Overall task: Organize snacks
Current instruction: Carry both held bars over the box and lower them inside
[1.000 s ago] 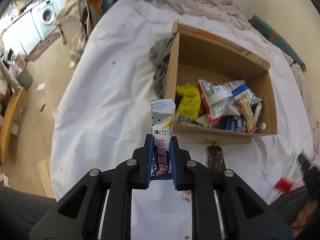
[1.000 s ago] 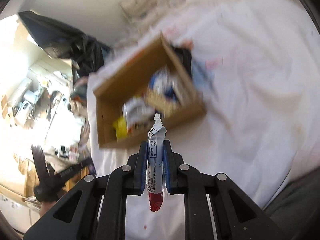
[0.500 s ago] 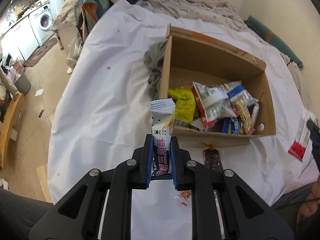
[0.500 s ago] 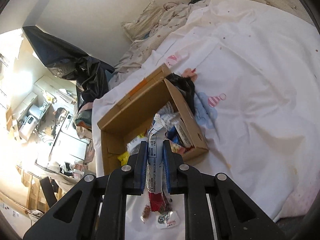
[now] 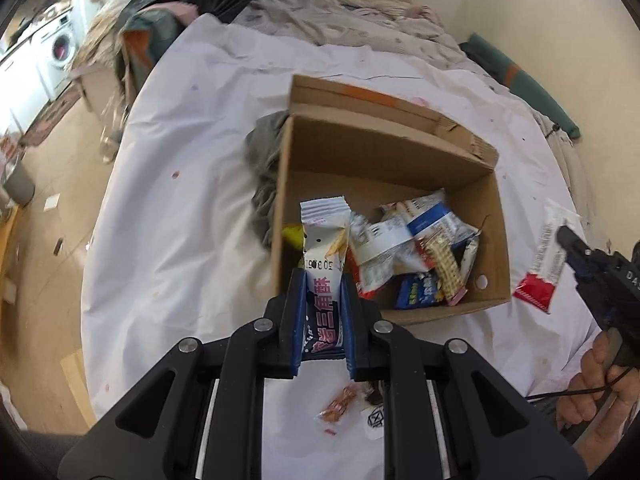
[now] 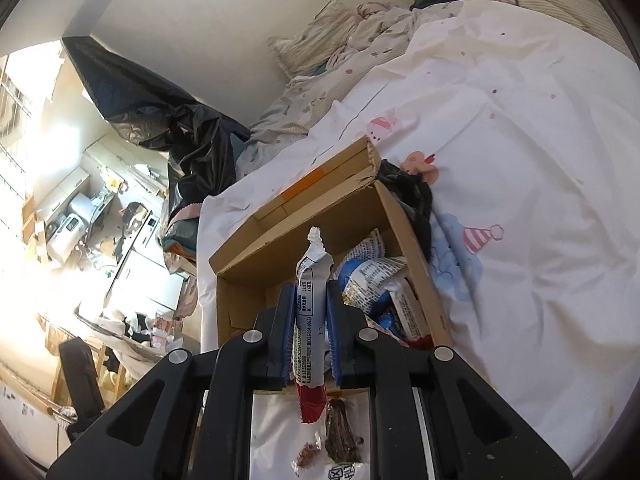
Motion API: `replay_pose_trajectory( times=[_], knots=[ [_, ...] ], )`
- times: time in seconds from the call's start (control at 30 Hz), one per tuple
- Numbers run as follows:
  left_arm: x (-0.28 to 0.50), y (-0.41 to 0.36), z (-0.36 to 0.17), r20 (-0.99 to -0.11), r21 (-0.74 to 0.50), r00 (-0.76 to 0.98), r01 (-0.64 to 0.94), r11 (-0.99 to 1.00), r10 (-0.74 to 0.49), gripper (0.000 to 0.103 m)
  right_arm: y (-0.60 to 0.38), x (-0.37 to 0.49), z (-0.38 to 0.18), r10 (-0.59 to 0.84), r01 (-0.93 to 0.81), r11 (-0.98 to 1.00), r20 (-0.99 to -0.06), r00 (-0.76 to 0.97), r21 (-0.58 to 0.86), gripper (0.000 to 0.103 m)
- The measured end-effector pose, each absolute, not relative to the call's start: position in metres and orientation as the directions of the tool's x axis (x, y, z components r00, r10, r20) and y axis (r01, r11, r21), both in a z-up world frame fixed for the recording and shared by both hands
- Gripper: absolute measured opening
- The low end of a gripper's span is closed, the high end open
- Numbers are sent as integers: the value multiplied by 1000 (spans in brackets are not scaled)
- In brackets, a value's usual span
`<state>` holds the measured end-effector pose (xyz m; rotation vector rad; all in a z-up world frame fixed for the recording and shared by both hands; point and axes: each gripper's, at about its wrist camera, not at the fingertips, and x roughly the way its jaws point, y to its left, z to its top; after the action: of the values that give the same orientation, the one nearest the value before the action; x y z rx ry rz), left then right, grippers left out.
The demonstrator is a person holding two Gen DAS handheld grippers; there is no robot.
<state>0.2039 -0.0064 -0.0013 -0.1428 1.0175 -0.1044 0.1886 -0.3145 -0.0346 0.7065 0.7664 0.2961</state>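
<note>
An open cardboard box (image 5: 400, 136) (image 6: 304, 216) lies on the white sheet with several snack packets (image 5: 412, 248) inside. My left gripper (image 5: 323, 304) is shut on a white and blue snack packet (image 5: 323, 240), which stands upright over the box's near left corner. My right gripper (image 6: 311, 312) is shut on a slim white packet with a red end (image 6: 312, 280), held over the box's near wall. In the left wrist view that red-ended packet (image 5: 544, 256) and the right gripper (image 5: 568, 240) come in from the right of the box, carried by a hand (image 5: 600, 384).
Small loose snacks (image 5: 340, 404) (image 6: 340, 432) lie on the sheet below both grippers. A grey cloth (image 5: 264, 168) is bunched at the box's left side, a dark cloth (image 6: 408, 196) at another side. Bedding and a pillow (image 5: 360, 4) are piled at the far end. The floor (image 5: 40, 220) drops off left.
Both grippers have moved toward the box with their packets still gripped. The box now looms larger in both views, and the right gripper has come further into the left wrist view.
</note>
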Motion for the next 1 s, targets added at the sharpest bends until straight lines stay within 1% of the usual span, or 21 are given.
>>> replay_pose_trajectory(
  times=[0.27,0.4,0.53,0.6,0.67,0.77,0.93,1.0],
  knots=[
    [232,-33,-7,-845,-98,521,76,992,-123,13,-293,210,-42,466,-15,790,-583,665,613,16],
    [247,-41,-21,-859,-64,500,102,993,-107,14,-283,220,-46,461,-29,808,-601,652,588,16],
    [252,-36,-36,-843,-110,517,103,989,-148,14,-272,225,-53,440,-44,841,-633,638,540,16],
    [255,-35,-43,-854,-94,506,73,993,-118,14,-267,224,-61,427,-43,855,-655,624,517,16],
    [255,-36,-46,-857,-93,503,71,993,-116,14,-262,224,-67,414,-44,868,-674,612,494,16],
    [256,-38,-47,-858,-54,508,68,996,-81,14,-255,225,-71,408,-55,880,-690,598,472,16],
    [257,-34,-47,-860,-114,494,54,992,-126,14,-245,225,-74,400,-73,892,-705,586,445,16],
    [256,-34,-45,-854,-104,507,54,993,-117,14,-242,225,-75,398,-79,896,-709,582,437,16]
  ],
)
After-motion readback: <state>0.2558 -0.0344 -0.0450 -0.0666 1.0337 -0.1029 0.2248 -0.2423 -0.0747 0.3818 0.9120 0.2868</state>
